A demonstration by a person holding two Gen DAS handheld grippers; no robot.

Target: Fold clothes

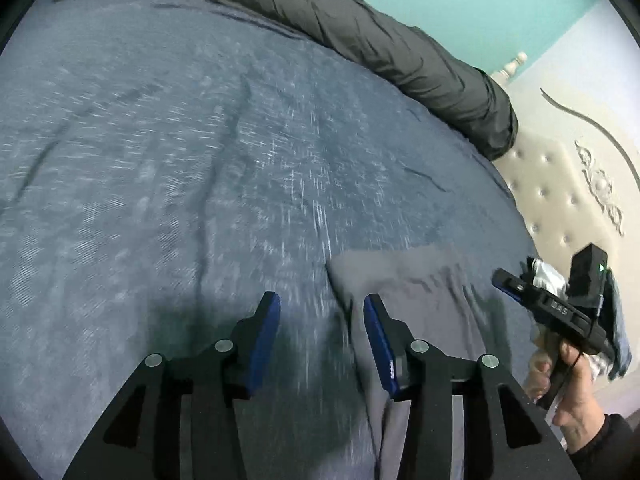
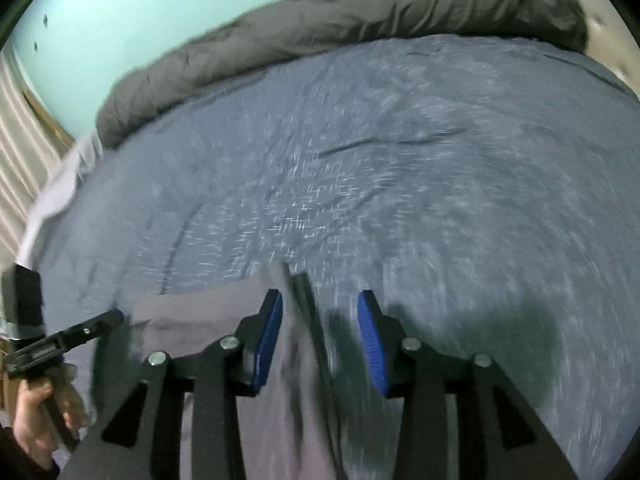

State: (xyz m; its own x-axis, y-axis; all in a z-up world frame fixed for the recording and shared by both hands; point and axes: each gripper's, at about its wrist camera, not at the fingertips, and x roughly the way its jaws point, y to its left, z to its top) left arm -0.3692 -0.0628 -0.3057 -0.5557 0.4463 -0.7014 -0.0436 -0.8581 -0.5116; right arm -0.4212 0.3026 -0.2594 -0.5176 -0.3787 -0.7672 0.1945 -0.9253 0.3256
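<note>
A grey garment (image 1: 420,292) lies spread on the blue bedspread (image 1: 200,160), creased, with its far edge just beyond both grippers. My left gripper (image 1: 321,298) hovers over the garment's left edge, open; the cloth runs under its right finger and nothing is pinched. My right gripper (image 2: 319,294) is open too, above the garment (image 2: 192,308), whose ridge-like fold passes between the blue pads beside the left one without being pressed. Each wrist view shows the other gripper held in a hand: the right gripper (image 1: 506,280) and the left gripper (image 2: 116,314).
A rolled dark grey duvet (image 1: 360,40) lies along the far side of the bed (image 2: 400,160). A cream tufted headboard (image 1: 560,184) stands at one end and a teal wall (image 2: 120,20) behind. Pale curtains (image 2: 16,140) hang at the far left of the right wrist view.
</note>
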